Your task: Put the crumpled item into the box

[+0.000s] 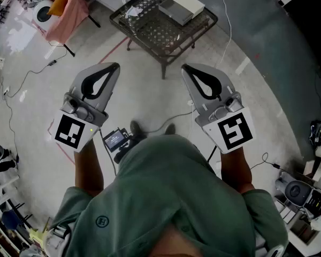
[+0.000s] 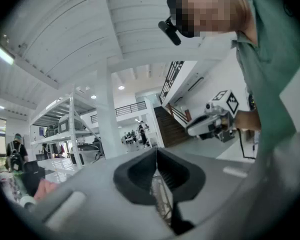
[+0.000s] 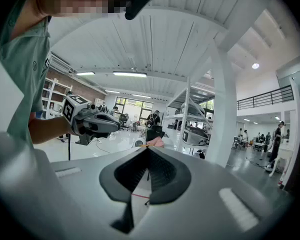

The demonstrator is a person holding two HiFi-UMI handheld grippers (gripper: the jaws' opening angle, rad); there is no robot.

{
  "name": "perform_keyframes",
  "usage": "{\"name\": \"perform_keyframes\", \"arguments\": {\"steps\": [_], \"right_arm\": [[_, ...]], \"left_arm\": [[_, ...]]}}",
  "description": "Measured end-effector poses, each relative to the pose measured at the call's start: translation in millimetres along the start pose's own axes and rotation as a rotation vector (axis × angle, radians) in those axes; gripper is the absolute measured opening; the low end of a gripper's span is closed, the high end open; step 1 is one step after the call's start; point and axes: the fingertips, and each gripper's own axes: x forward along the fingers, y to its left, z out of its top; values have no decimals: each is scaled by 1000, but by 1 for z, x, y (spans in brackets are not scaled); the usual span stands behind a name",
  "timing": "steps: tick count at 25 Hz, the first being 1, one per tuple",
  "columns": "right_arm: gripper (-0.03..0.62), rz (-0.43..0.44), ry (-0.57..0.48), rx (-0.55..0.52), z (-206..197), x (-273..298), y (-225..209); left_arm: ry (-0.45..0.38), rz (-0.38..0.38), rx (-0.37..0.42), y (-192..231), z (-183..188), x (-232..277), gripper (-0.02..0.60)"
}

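A white crumpled item [image 1: 132,11] lies on the far left part of a dark wire-mesh table [image 1: 150,36]. A flat pale box [image 1: 181,7] sits on the same table, to the item's right. My left gripper [image 1: 113,68] and right gripper [image 1: 186,69] are held side by side in the air on the near side of the table, well short of it. Both point towards it with their jaws pressed together and nothing between them. In the left gripper view the shut jaws [image 2: 156,156] point into the hall. The right gripper view shows its own jaws [image 3: 149,151] equally shut and empty.
A pink cloth [image 1: 67,9] hangs on a stand at the far left. Cables [image 1: 21,82] trail over the pale floor, and a red tape line runs near the table. Equipment [image 1: 302,191] stands at the right edge. Tall shelving [image 3: 197,129] and people show far off.
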Motion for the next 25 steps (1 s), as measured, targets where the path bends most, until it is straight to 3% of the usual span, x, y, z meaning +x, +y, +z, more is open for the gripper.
{"name": "perform_keyframes", "arguments": {"steps": [9, 17, 25], "right_arm": [[5, 26, 14, -12, -8, -9, -15], [6, 30, -23, 26, -19, -33, -44], [15, 41, -74, 54, -21, -28, -55]], "left_arm": [[-3, 39, -9, -7, 5, 13, 6], [2, 53, 17, -31, 4, 46, 6], [10, 94, 12, -32, 1, 48, 6]]}}
